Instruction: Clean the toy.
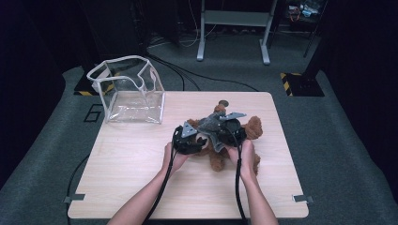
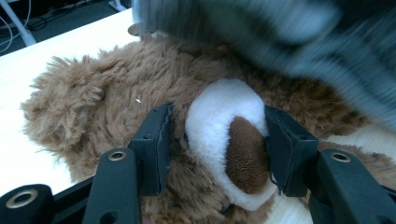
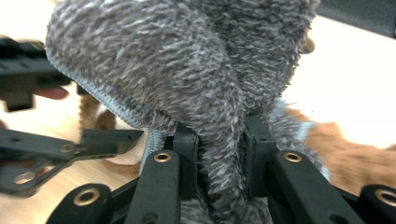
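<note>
A brown teddy bear (image 1: 254, 127) lies at the middle right of the wooden table (image 1: 141, 164). Across its body drapes a grey fuzzy cloth (image 1: 213, 127). My left gripper (image 1: 201, 140) comes at the bear's head from the left. In the left gripper view its jaws (image 2: 217, 140) press on both sides of the white muzzle (image 2: 219, 112), sunk into the brown fur (image 2: 107, 88). My right gripper (image 1: 219, 132) is shut on a pinched fold of the grey cloth (image 3: 177, 60), lifted off the bear (image 3: 345, 144); the fold runs down between its jaws (image 3: 222, 140). The cloth (image 2: 289, 32) is blurred above the muzzle.
A clear plastic bag with white trim (image 1: 129, 91) stands open at the table's back left corner. A small dark round object (image 1: 224, 101) lies just behind the bear. Grey metal legs (image 1: 234, 28) and cables are on the floor beyond the table.
</note>
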`<state>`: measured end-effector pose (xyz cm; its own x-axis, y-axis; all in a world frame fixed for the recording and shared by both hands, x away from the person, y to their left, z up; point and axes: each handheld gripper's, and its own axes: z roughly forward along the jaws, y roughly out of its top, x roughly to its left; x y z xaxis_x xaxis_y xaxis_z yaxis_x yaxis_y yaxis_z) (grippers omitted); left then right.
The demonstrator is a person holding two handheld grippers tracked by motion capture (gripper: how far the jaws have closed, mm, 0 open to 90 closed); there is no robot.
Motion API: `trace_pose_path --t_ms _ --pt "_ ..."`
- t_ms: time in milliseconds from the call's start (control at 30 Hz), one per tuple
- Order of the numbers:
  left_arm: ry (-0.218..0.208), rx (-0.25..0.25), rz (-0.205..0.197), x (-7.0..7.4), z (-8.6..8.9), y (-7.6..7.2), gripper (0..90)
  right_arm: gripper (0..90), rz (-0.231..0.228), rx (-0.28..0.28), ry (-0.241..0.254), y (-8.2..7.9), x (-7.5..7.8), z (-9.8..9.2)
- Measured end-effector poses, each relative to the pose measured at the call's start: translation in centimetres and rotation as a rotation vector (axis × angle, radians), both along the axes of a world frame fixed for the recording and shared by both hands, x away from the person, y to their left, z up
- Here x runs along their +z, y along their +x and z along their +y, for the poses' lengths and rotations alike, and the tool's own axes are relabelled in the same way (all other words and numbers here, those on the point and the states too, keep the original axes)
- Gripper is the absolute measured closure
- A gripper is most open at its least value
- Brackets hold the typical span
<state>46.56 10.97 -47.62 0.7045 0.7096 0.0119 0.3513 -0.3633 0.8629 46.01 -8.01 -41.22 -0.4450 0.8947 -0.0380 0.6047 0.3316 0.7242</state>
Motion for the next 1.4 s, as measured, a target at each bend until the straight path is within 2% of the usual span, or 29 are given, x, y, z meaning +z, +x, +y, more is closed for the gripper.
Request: trace_pose_path --t_ms 67,133,233,333,433,633,800,867,967,1033,1133,1200,1267,1400 --pt "0.001 -0.002 0.002 0.0 0.0 0.0 46.5 72.2 -0.009 -0.012 -0.041 0.2 -0.6 0.3" --pt "0.000 -0.003 0.005 0.0 -0.1 0.0 46.5 72.7 -0.019 -0.014 -0.053 0.1 -0.8 0.1" --pt "0.004 -0.004 0.002 0.1 -0.1 0.0 46.6 73.1 -0.026 -0.032 -0.048 -0.1 -0.6 -0.8" --pt "-0.002 -0.003 0.004 0.0 -0.1 0.0 46.5 73.0 -0.040 -0.053 -0.043 -0.1 -0.4 -2.6" --pt "-0.004 -0.003 0.005 0.0 -0.1 0.0 46.5 73.0 -0.057 -0.117 -0.063 -0.2 -0.2 -4.6" --pt "-0.005 0.002 -0.001 0.0 -0.1 0.0 46.5 73.0 -0.026 -0.259 -0.082 0.8 -1.2 -9.5" --pt "-0.005 0.003 -0.001 0.0 -0.1 0.1 46.5 72.7 -0.001 -0.340 -0.110 1.7 -2.3 -11.9" --pt "-0.003 0.002 -0.001 0.0 -0.1 0.1 46.5 72.6 -0.007 -0.351 -0.086 1.5 -2.0 -12.1" --pt "-0.009 0.002 0.001 0.0 -0.1 0.1 46.5 72.3 -0.054 -0.325 -0.048 0.3 -0.6 -11.3" --pt "-0.006 0.004 0.000 0.0 -0.1 0.1 46.5 72.0 -0.093 -0.266 -0.019 -0.7 0.6 -10.2" --pt "-0.007 0.004 0.001 0.0 -0.1 0.1 46.5 71.9 -0.109 -0.163 0.021 -1.7 1.7 -8.0" --pt "-0.007 0.005 0.001 0.0 -0.1 0.1 46.5 71.7 -0.104 -0.081 0.033 -2.0 2.0 -5.7" --pt "-0.007 0.004 0.002 0.0 -0.1 0.1 46.5 71.7 -0.093 -0.026 0.030 -2.0 1.7 -3.6" --pt "-0.001 -0.001 0.001 0.0 0.0 0.1 46.5 71.5 -0.053 0.026 0.010 -1.5 0.6 -0.5"
